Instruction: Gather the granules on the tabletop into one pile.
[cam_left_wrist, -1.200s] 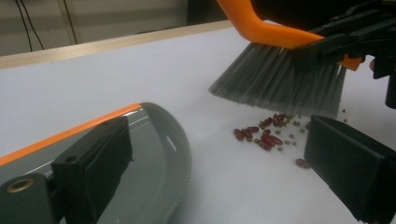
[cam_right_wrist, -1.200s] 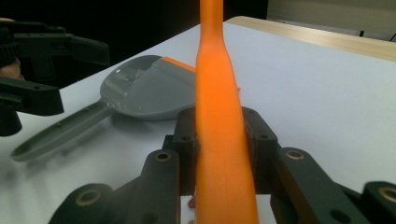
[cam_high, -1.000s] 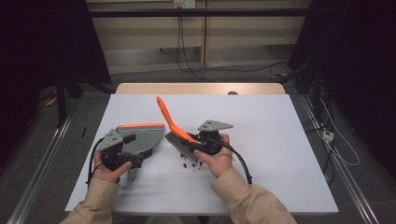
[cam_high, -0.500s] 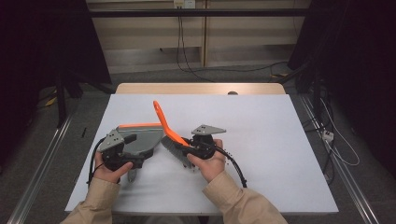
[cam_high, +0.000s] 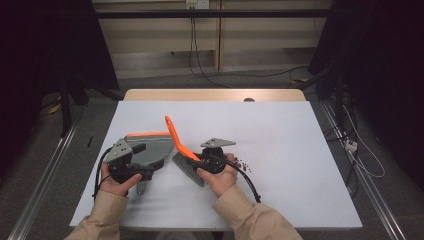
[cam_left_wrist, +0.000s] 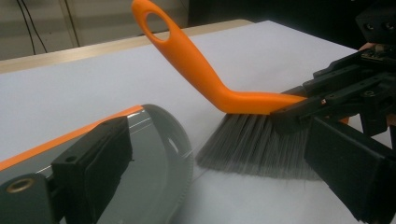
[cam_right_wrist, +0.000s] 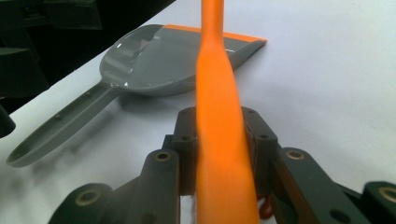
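Closest to the near edge of the white bench (cam_high: 280, 130), reaching in from below with two tan sleeves (cam_high: 250, 220) and gripping a black tool in each hand. Just ahead of the left hand (cam_high: 116, 181), holding the left tool (cam_high: 145, 161) with its jaws standing wide apart and clamping nothing. Hanging one jaw over the bowl of the grey plastic dustpan with the orange front lip (cam_right_wrist: 159, 60), though not possible to tell whether touching it. Leaving that dustpan flat on the bench, its long grey handle (cam_right_wrist: 56, 135) pointing back toward the person and lying free beside the left tool.

A little to the right, ahead of the right hand (cam_high: 220, 176), squeezing the right tool (cam_right_wrist: 218, 133) fully tight on the short brush with the orange plastic handle (cam_left_wrist: 196, 65), pinching it low down, just above the grey bristles (cam_left_wrist: 252, 144). Resting the bristle tips on the bench just beside the dustpan's rounded wall, and tilting the looped end of the brush up and away.

Just right of the right hand, leaving a small scatter of dark reddish crumbs (cam_high: 242, 164) on the bench, apart from the bristles.

Farther off, showing bare bench up to a pale wooden strip (cam_high: 215, 95) at its far edge, and beyond that, trailing black cables (cam_high: 197, 50) down a beige wall.
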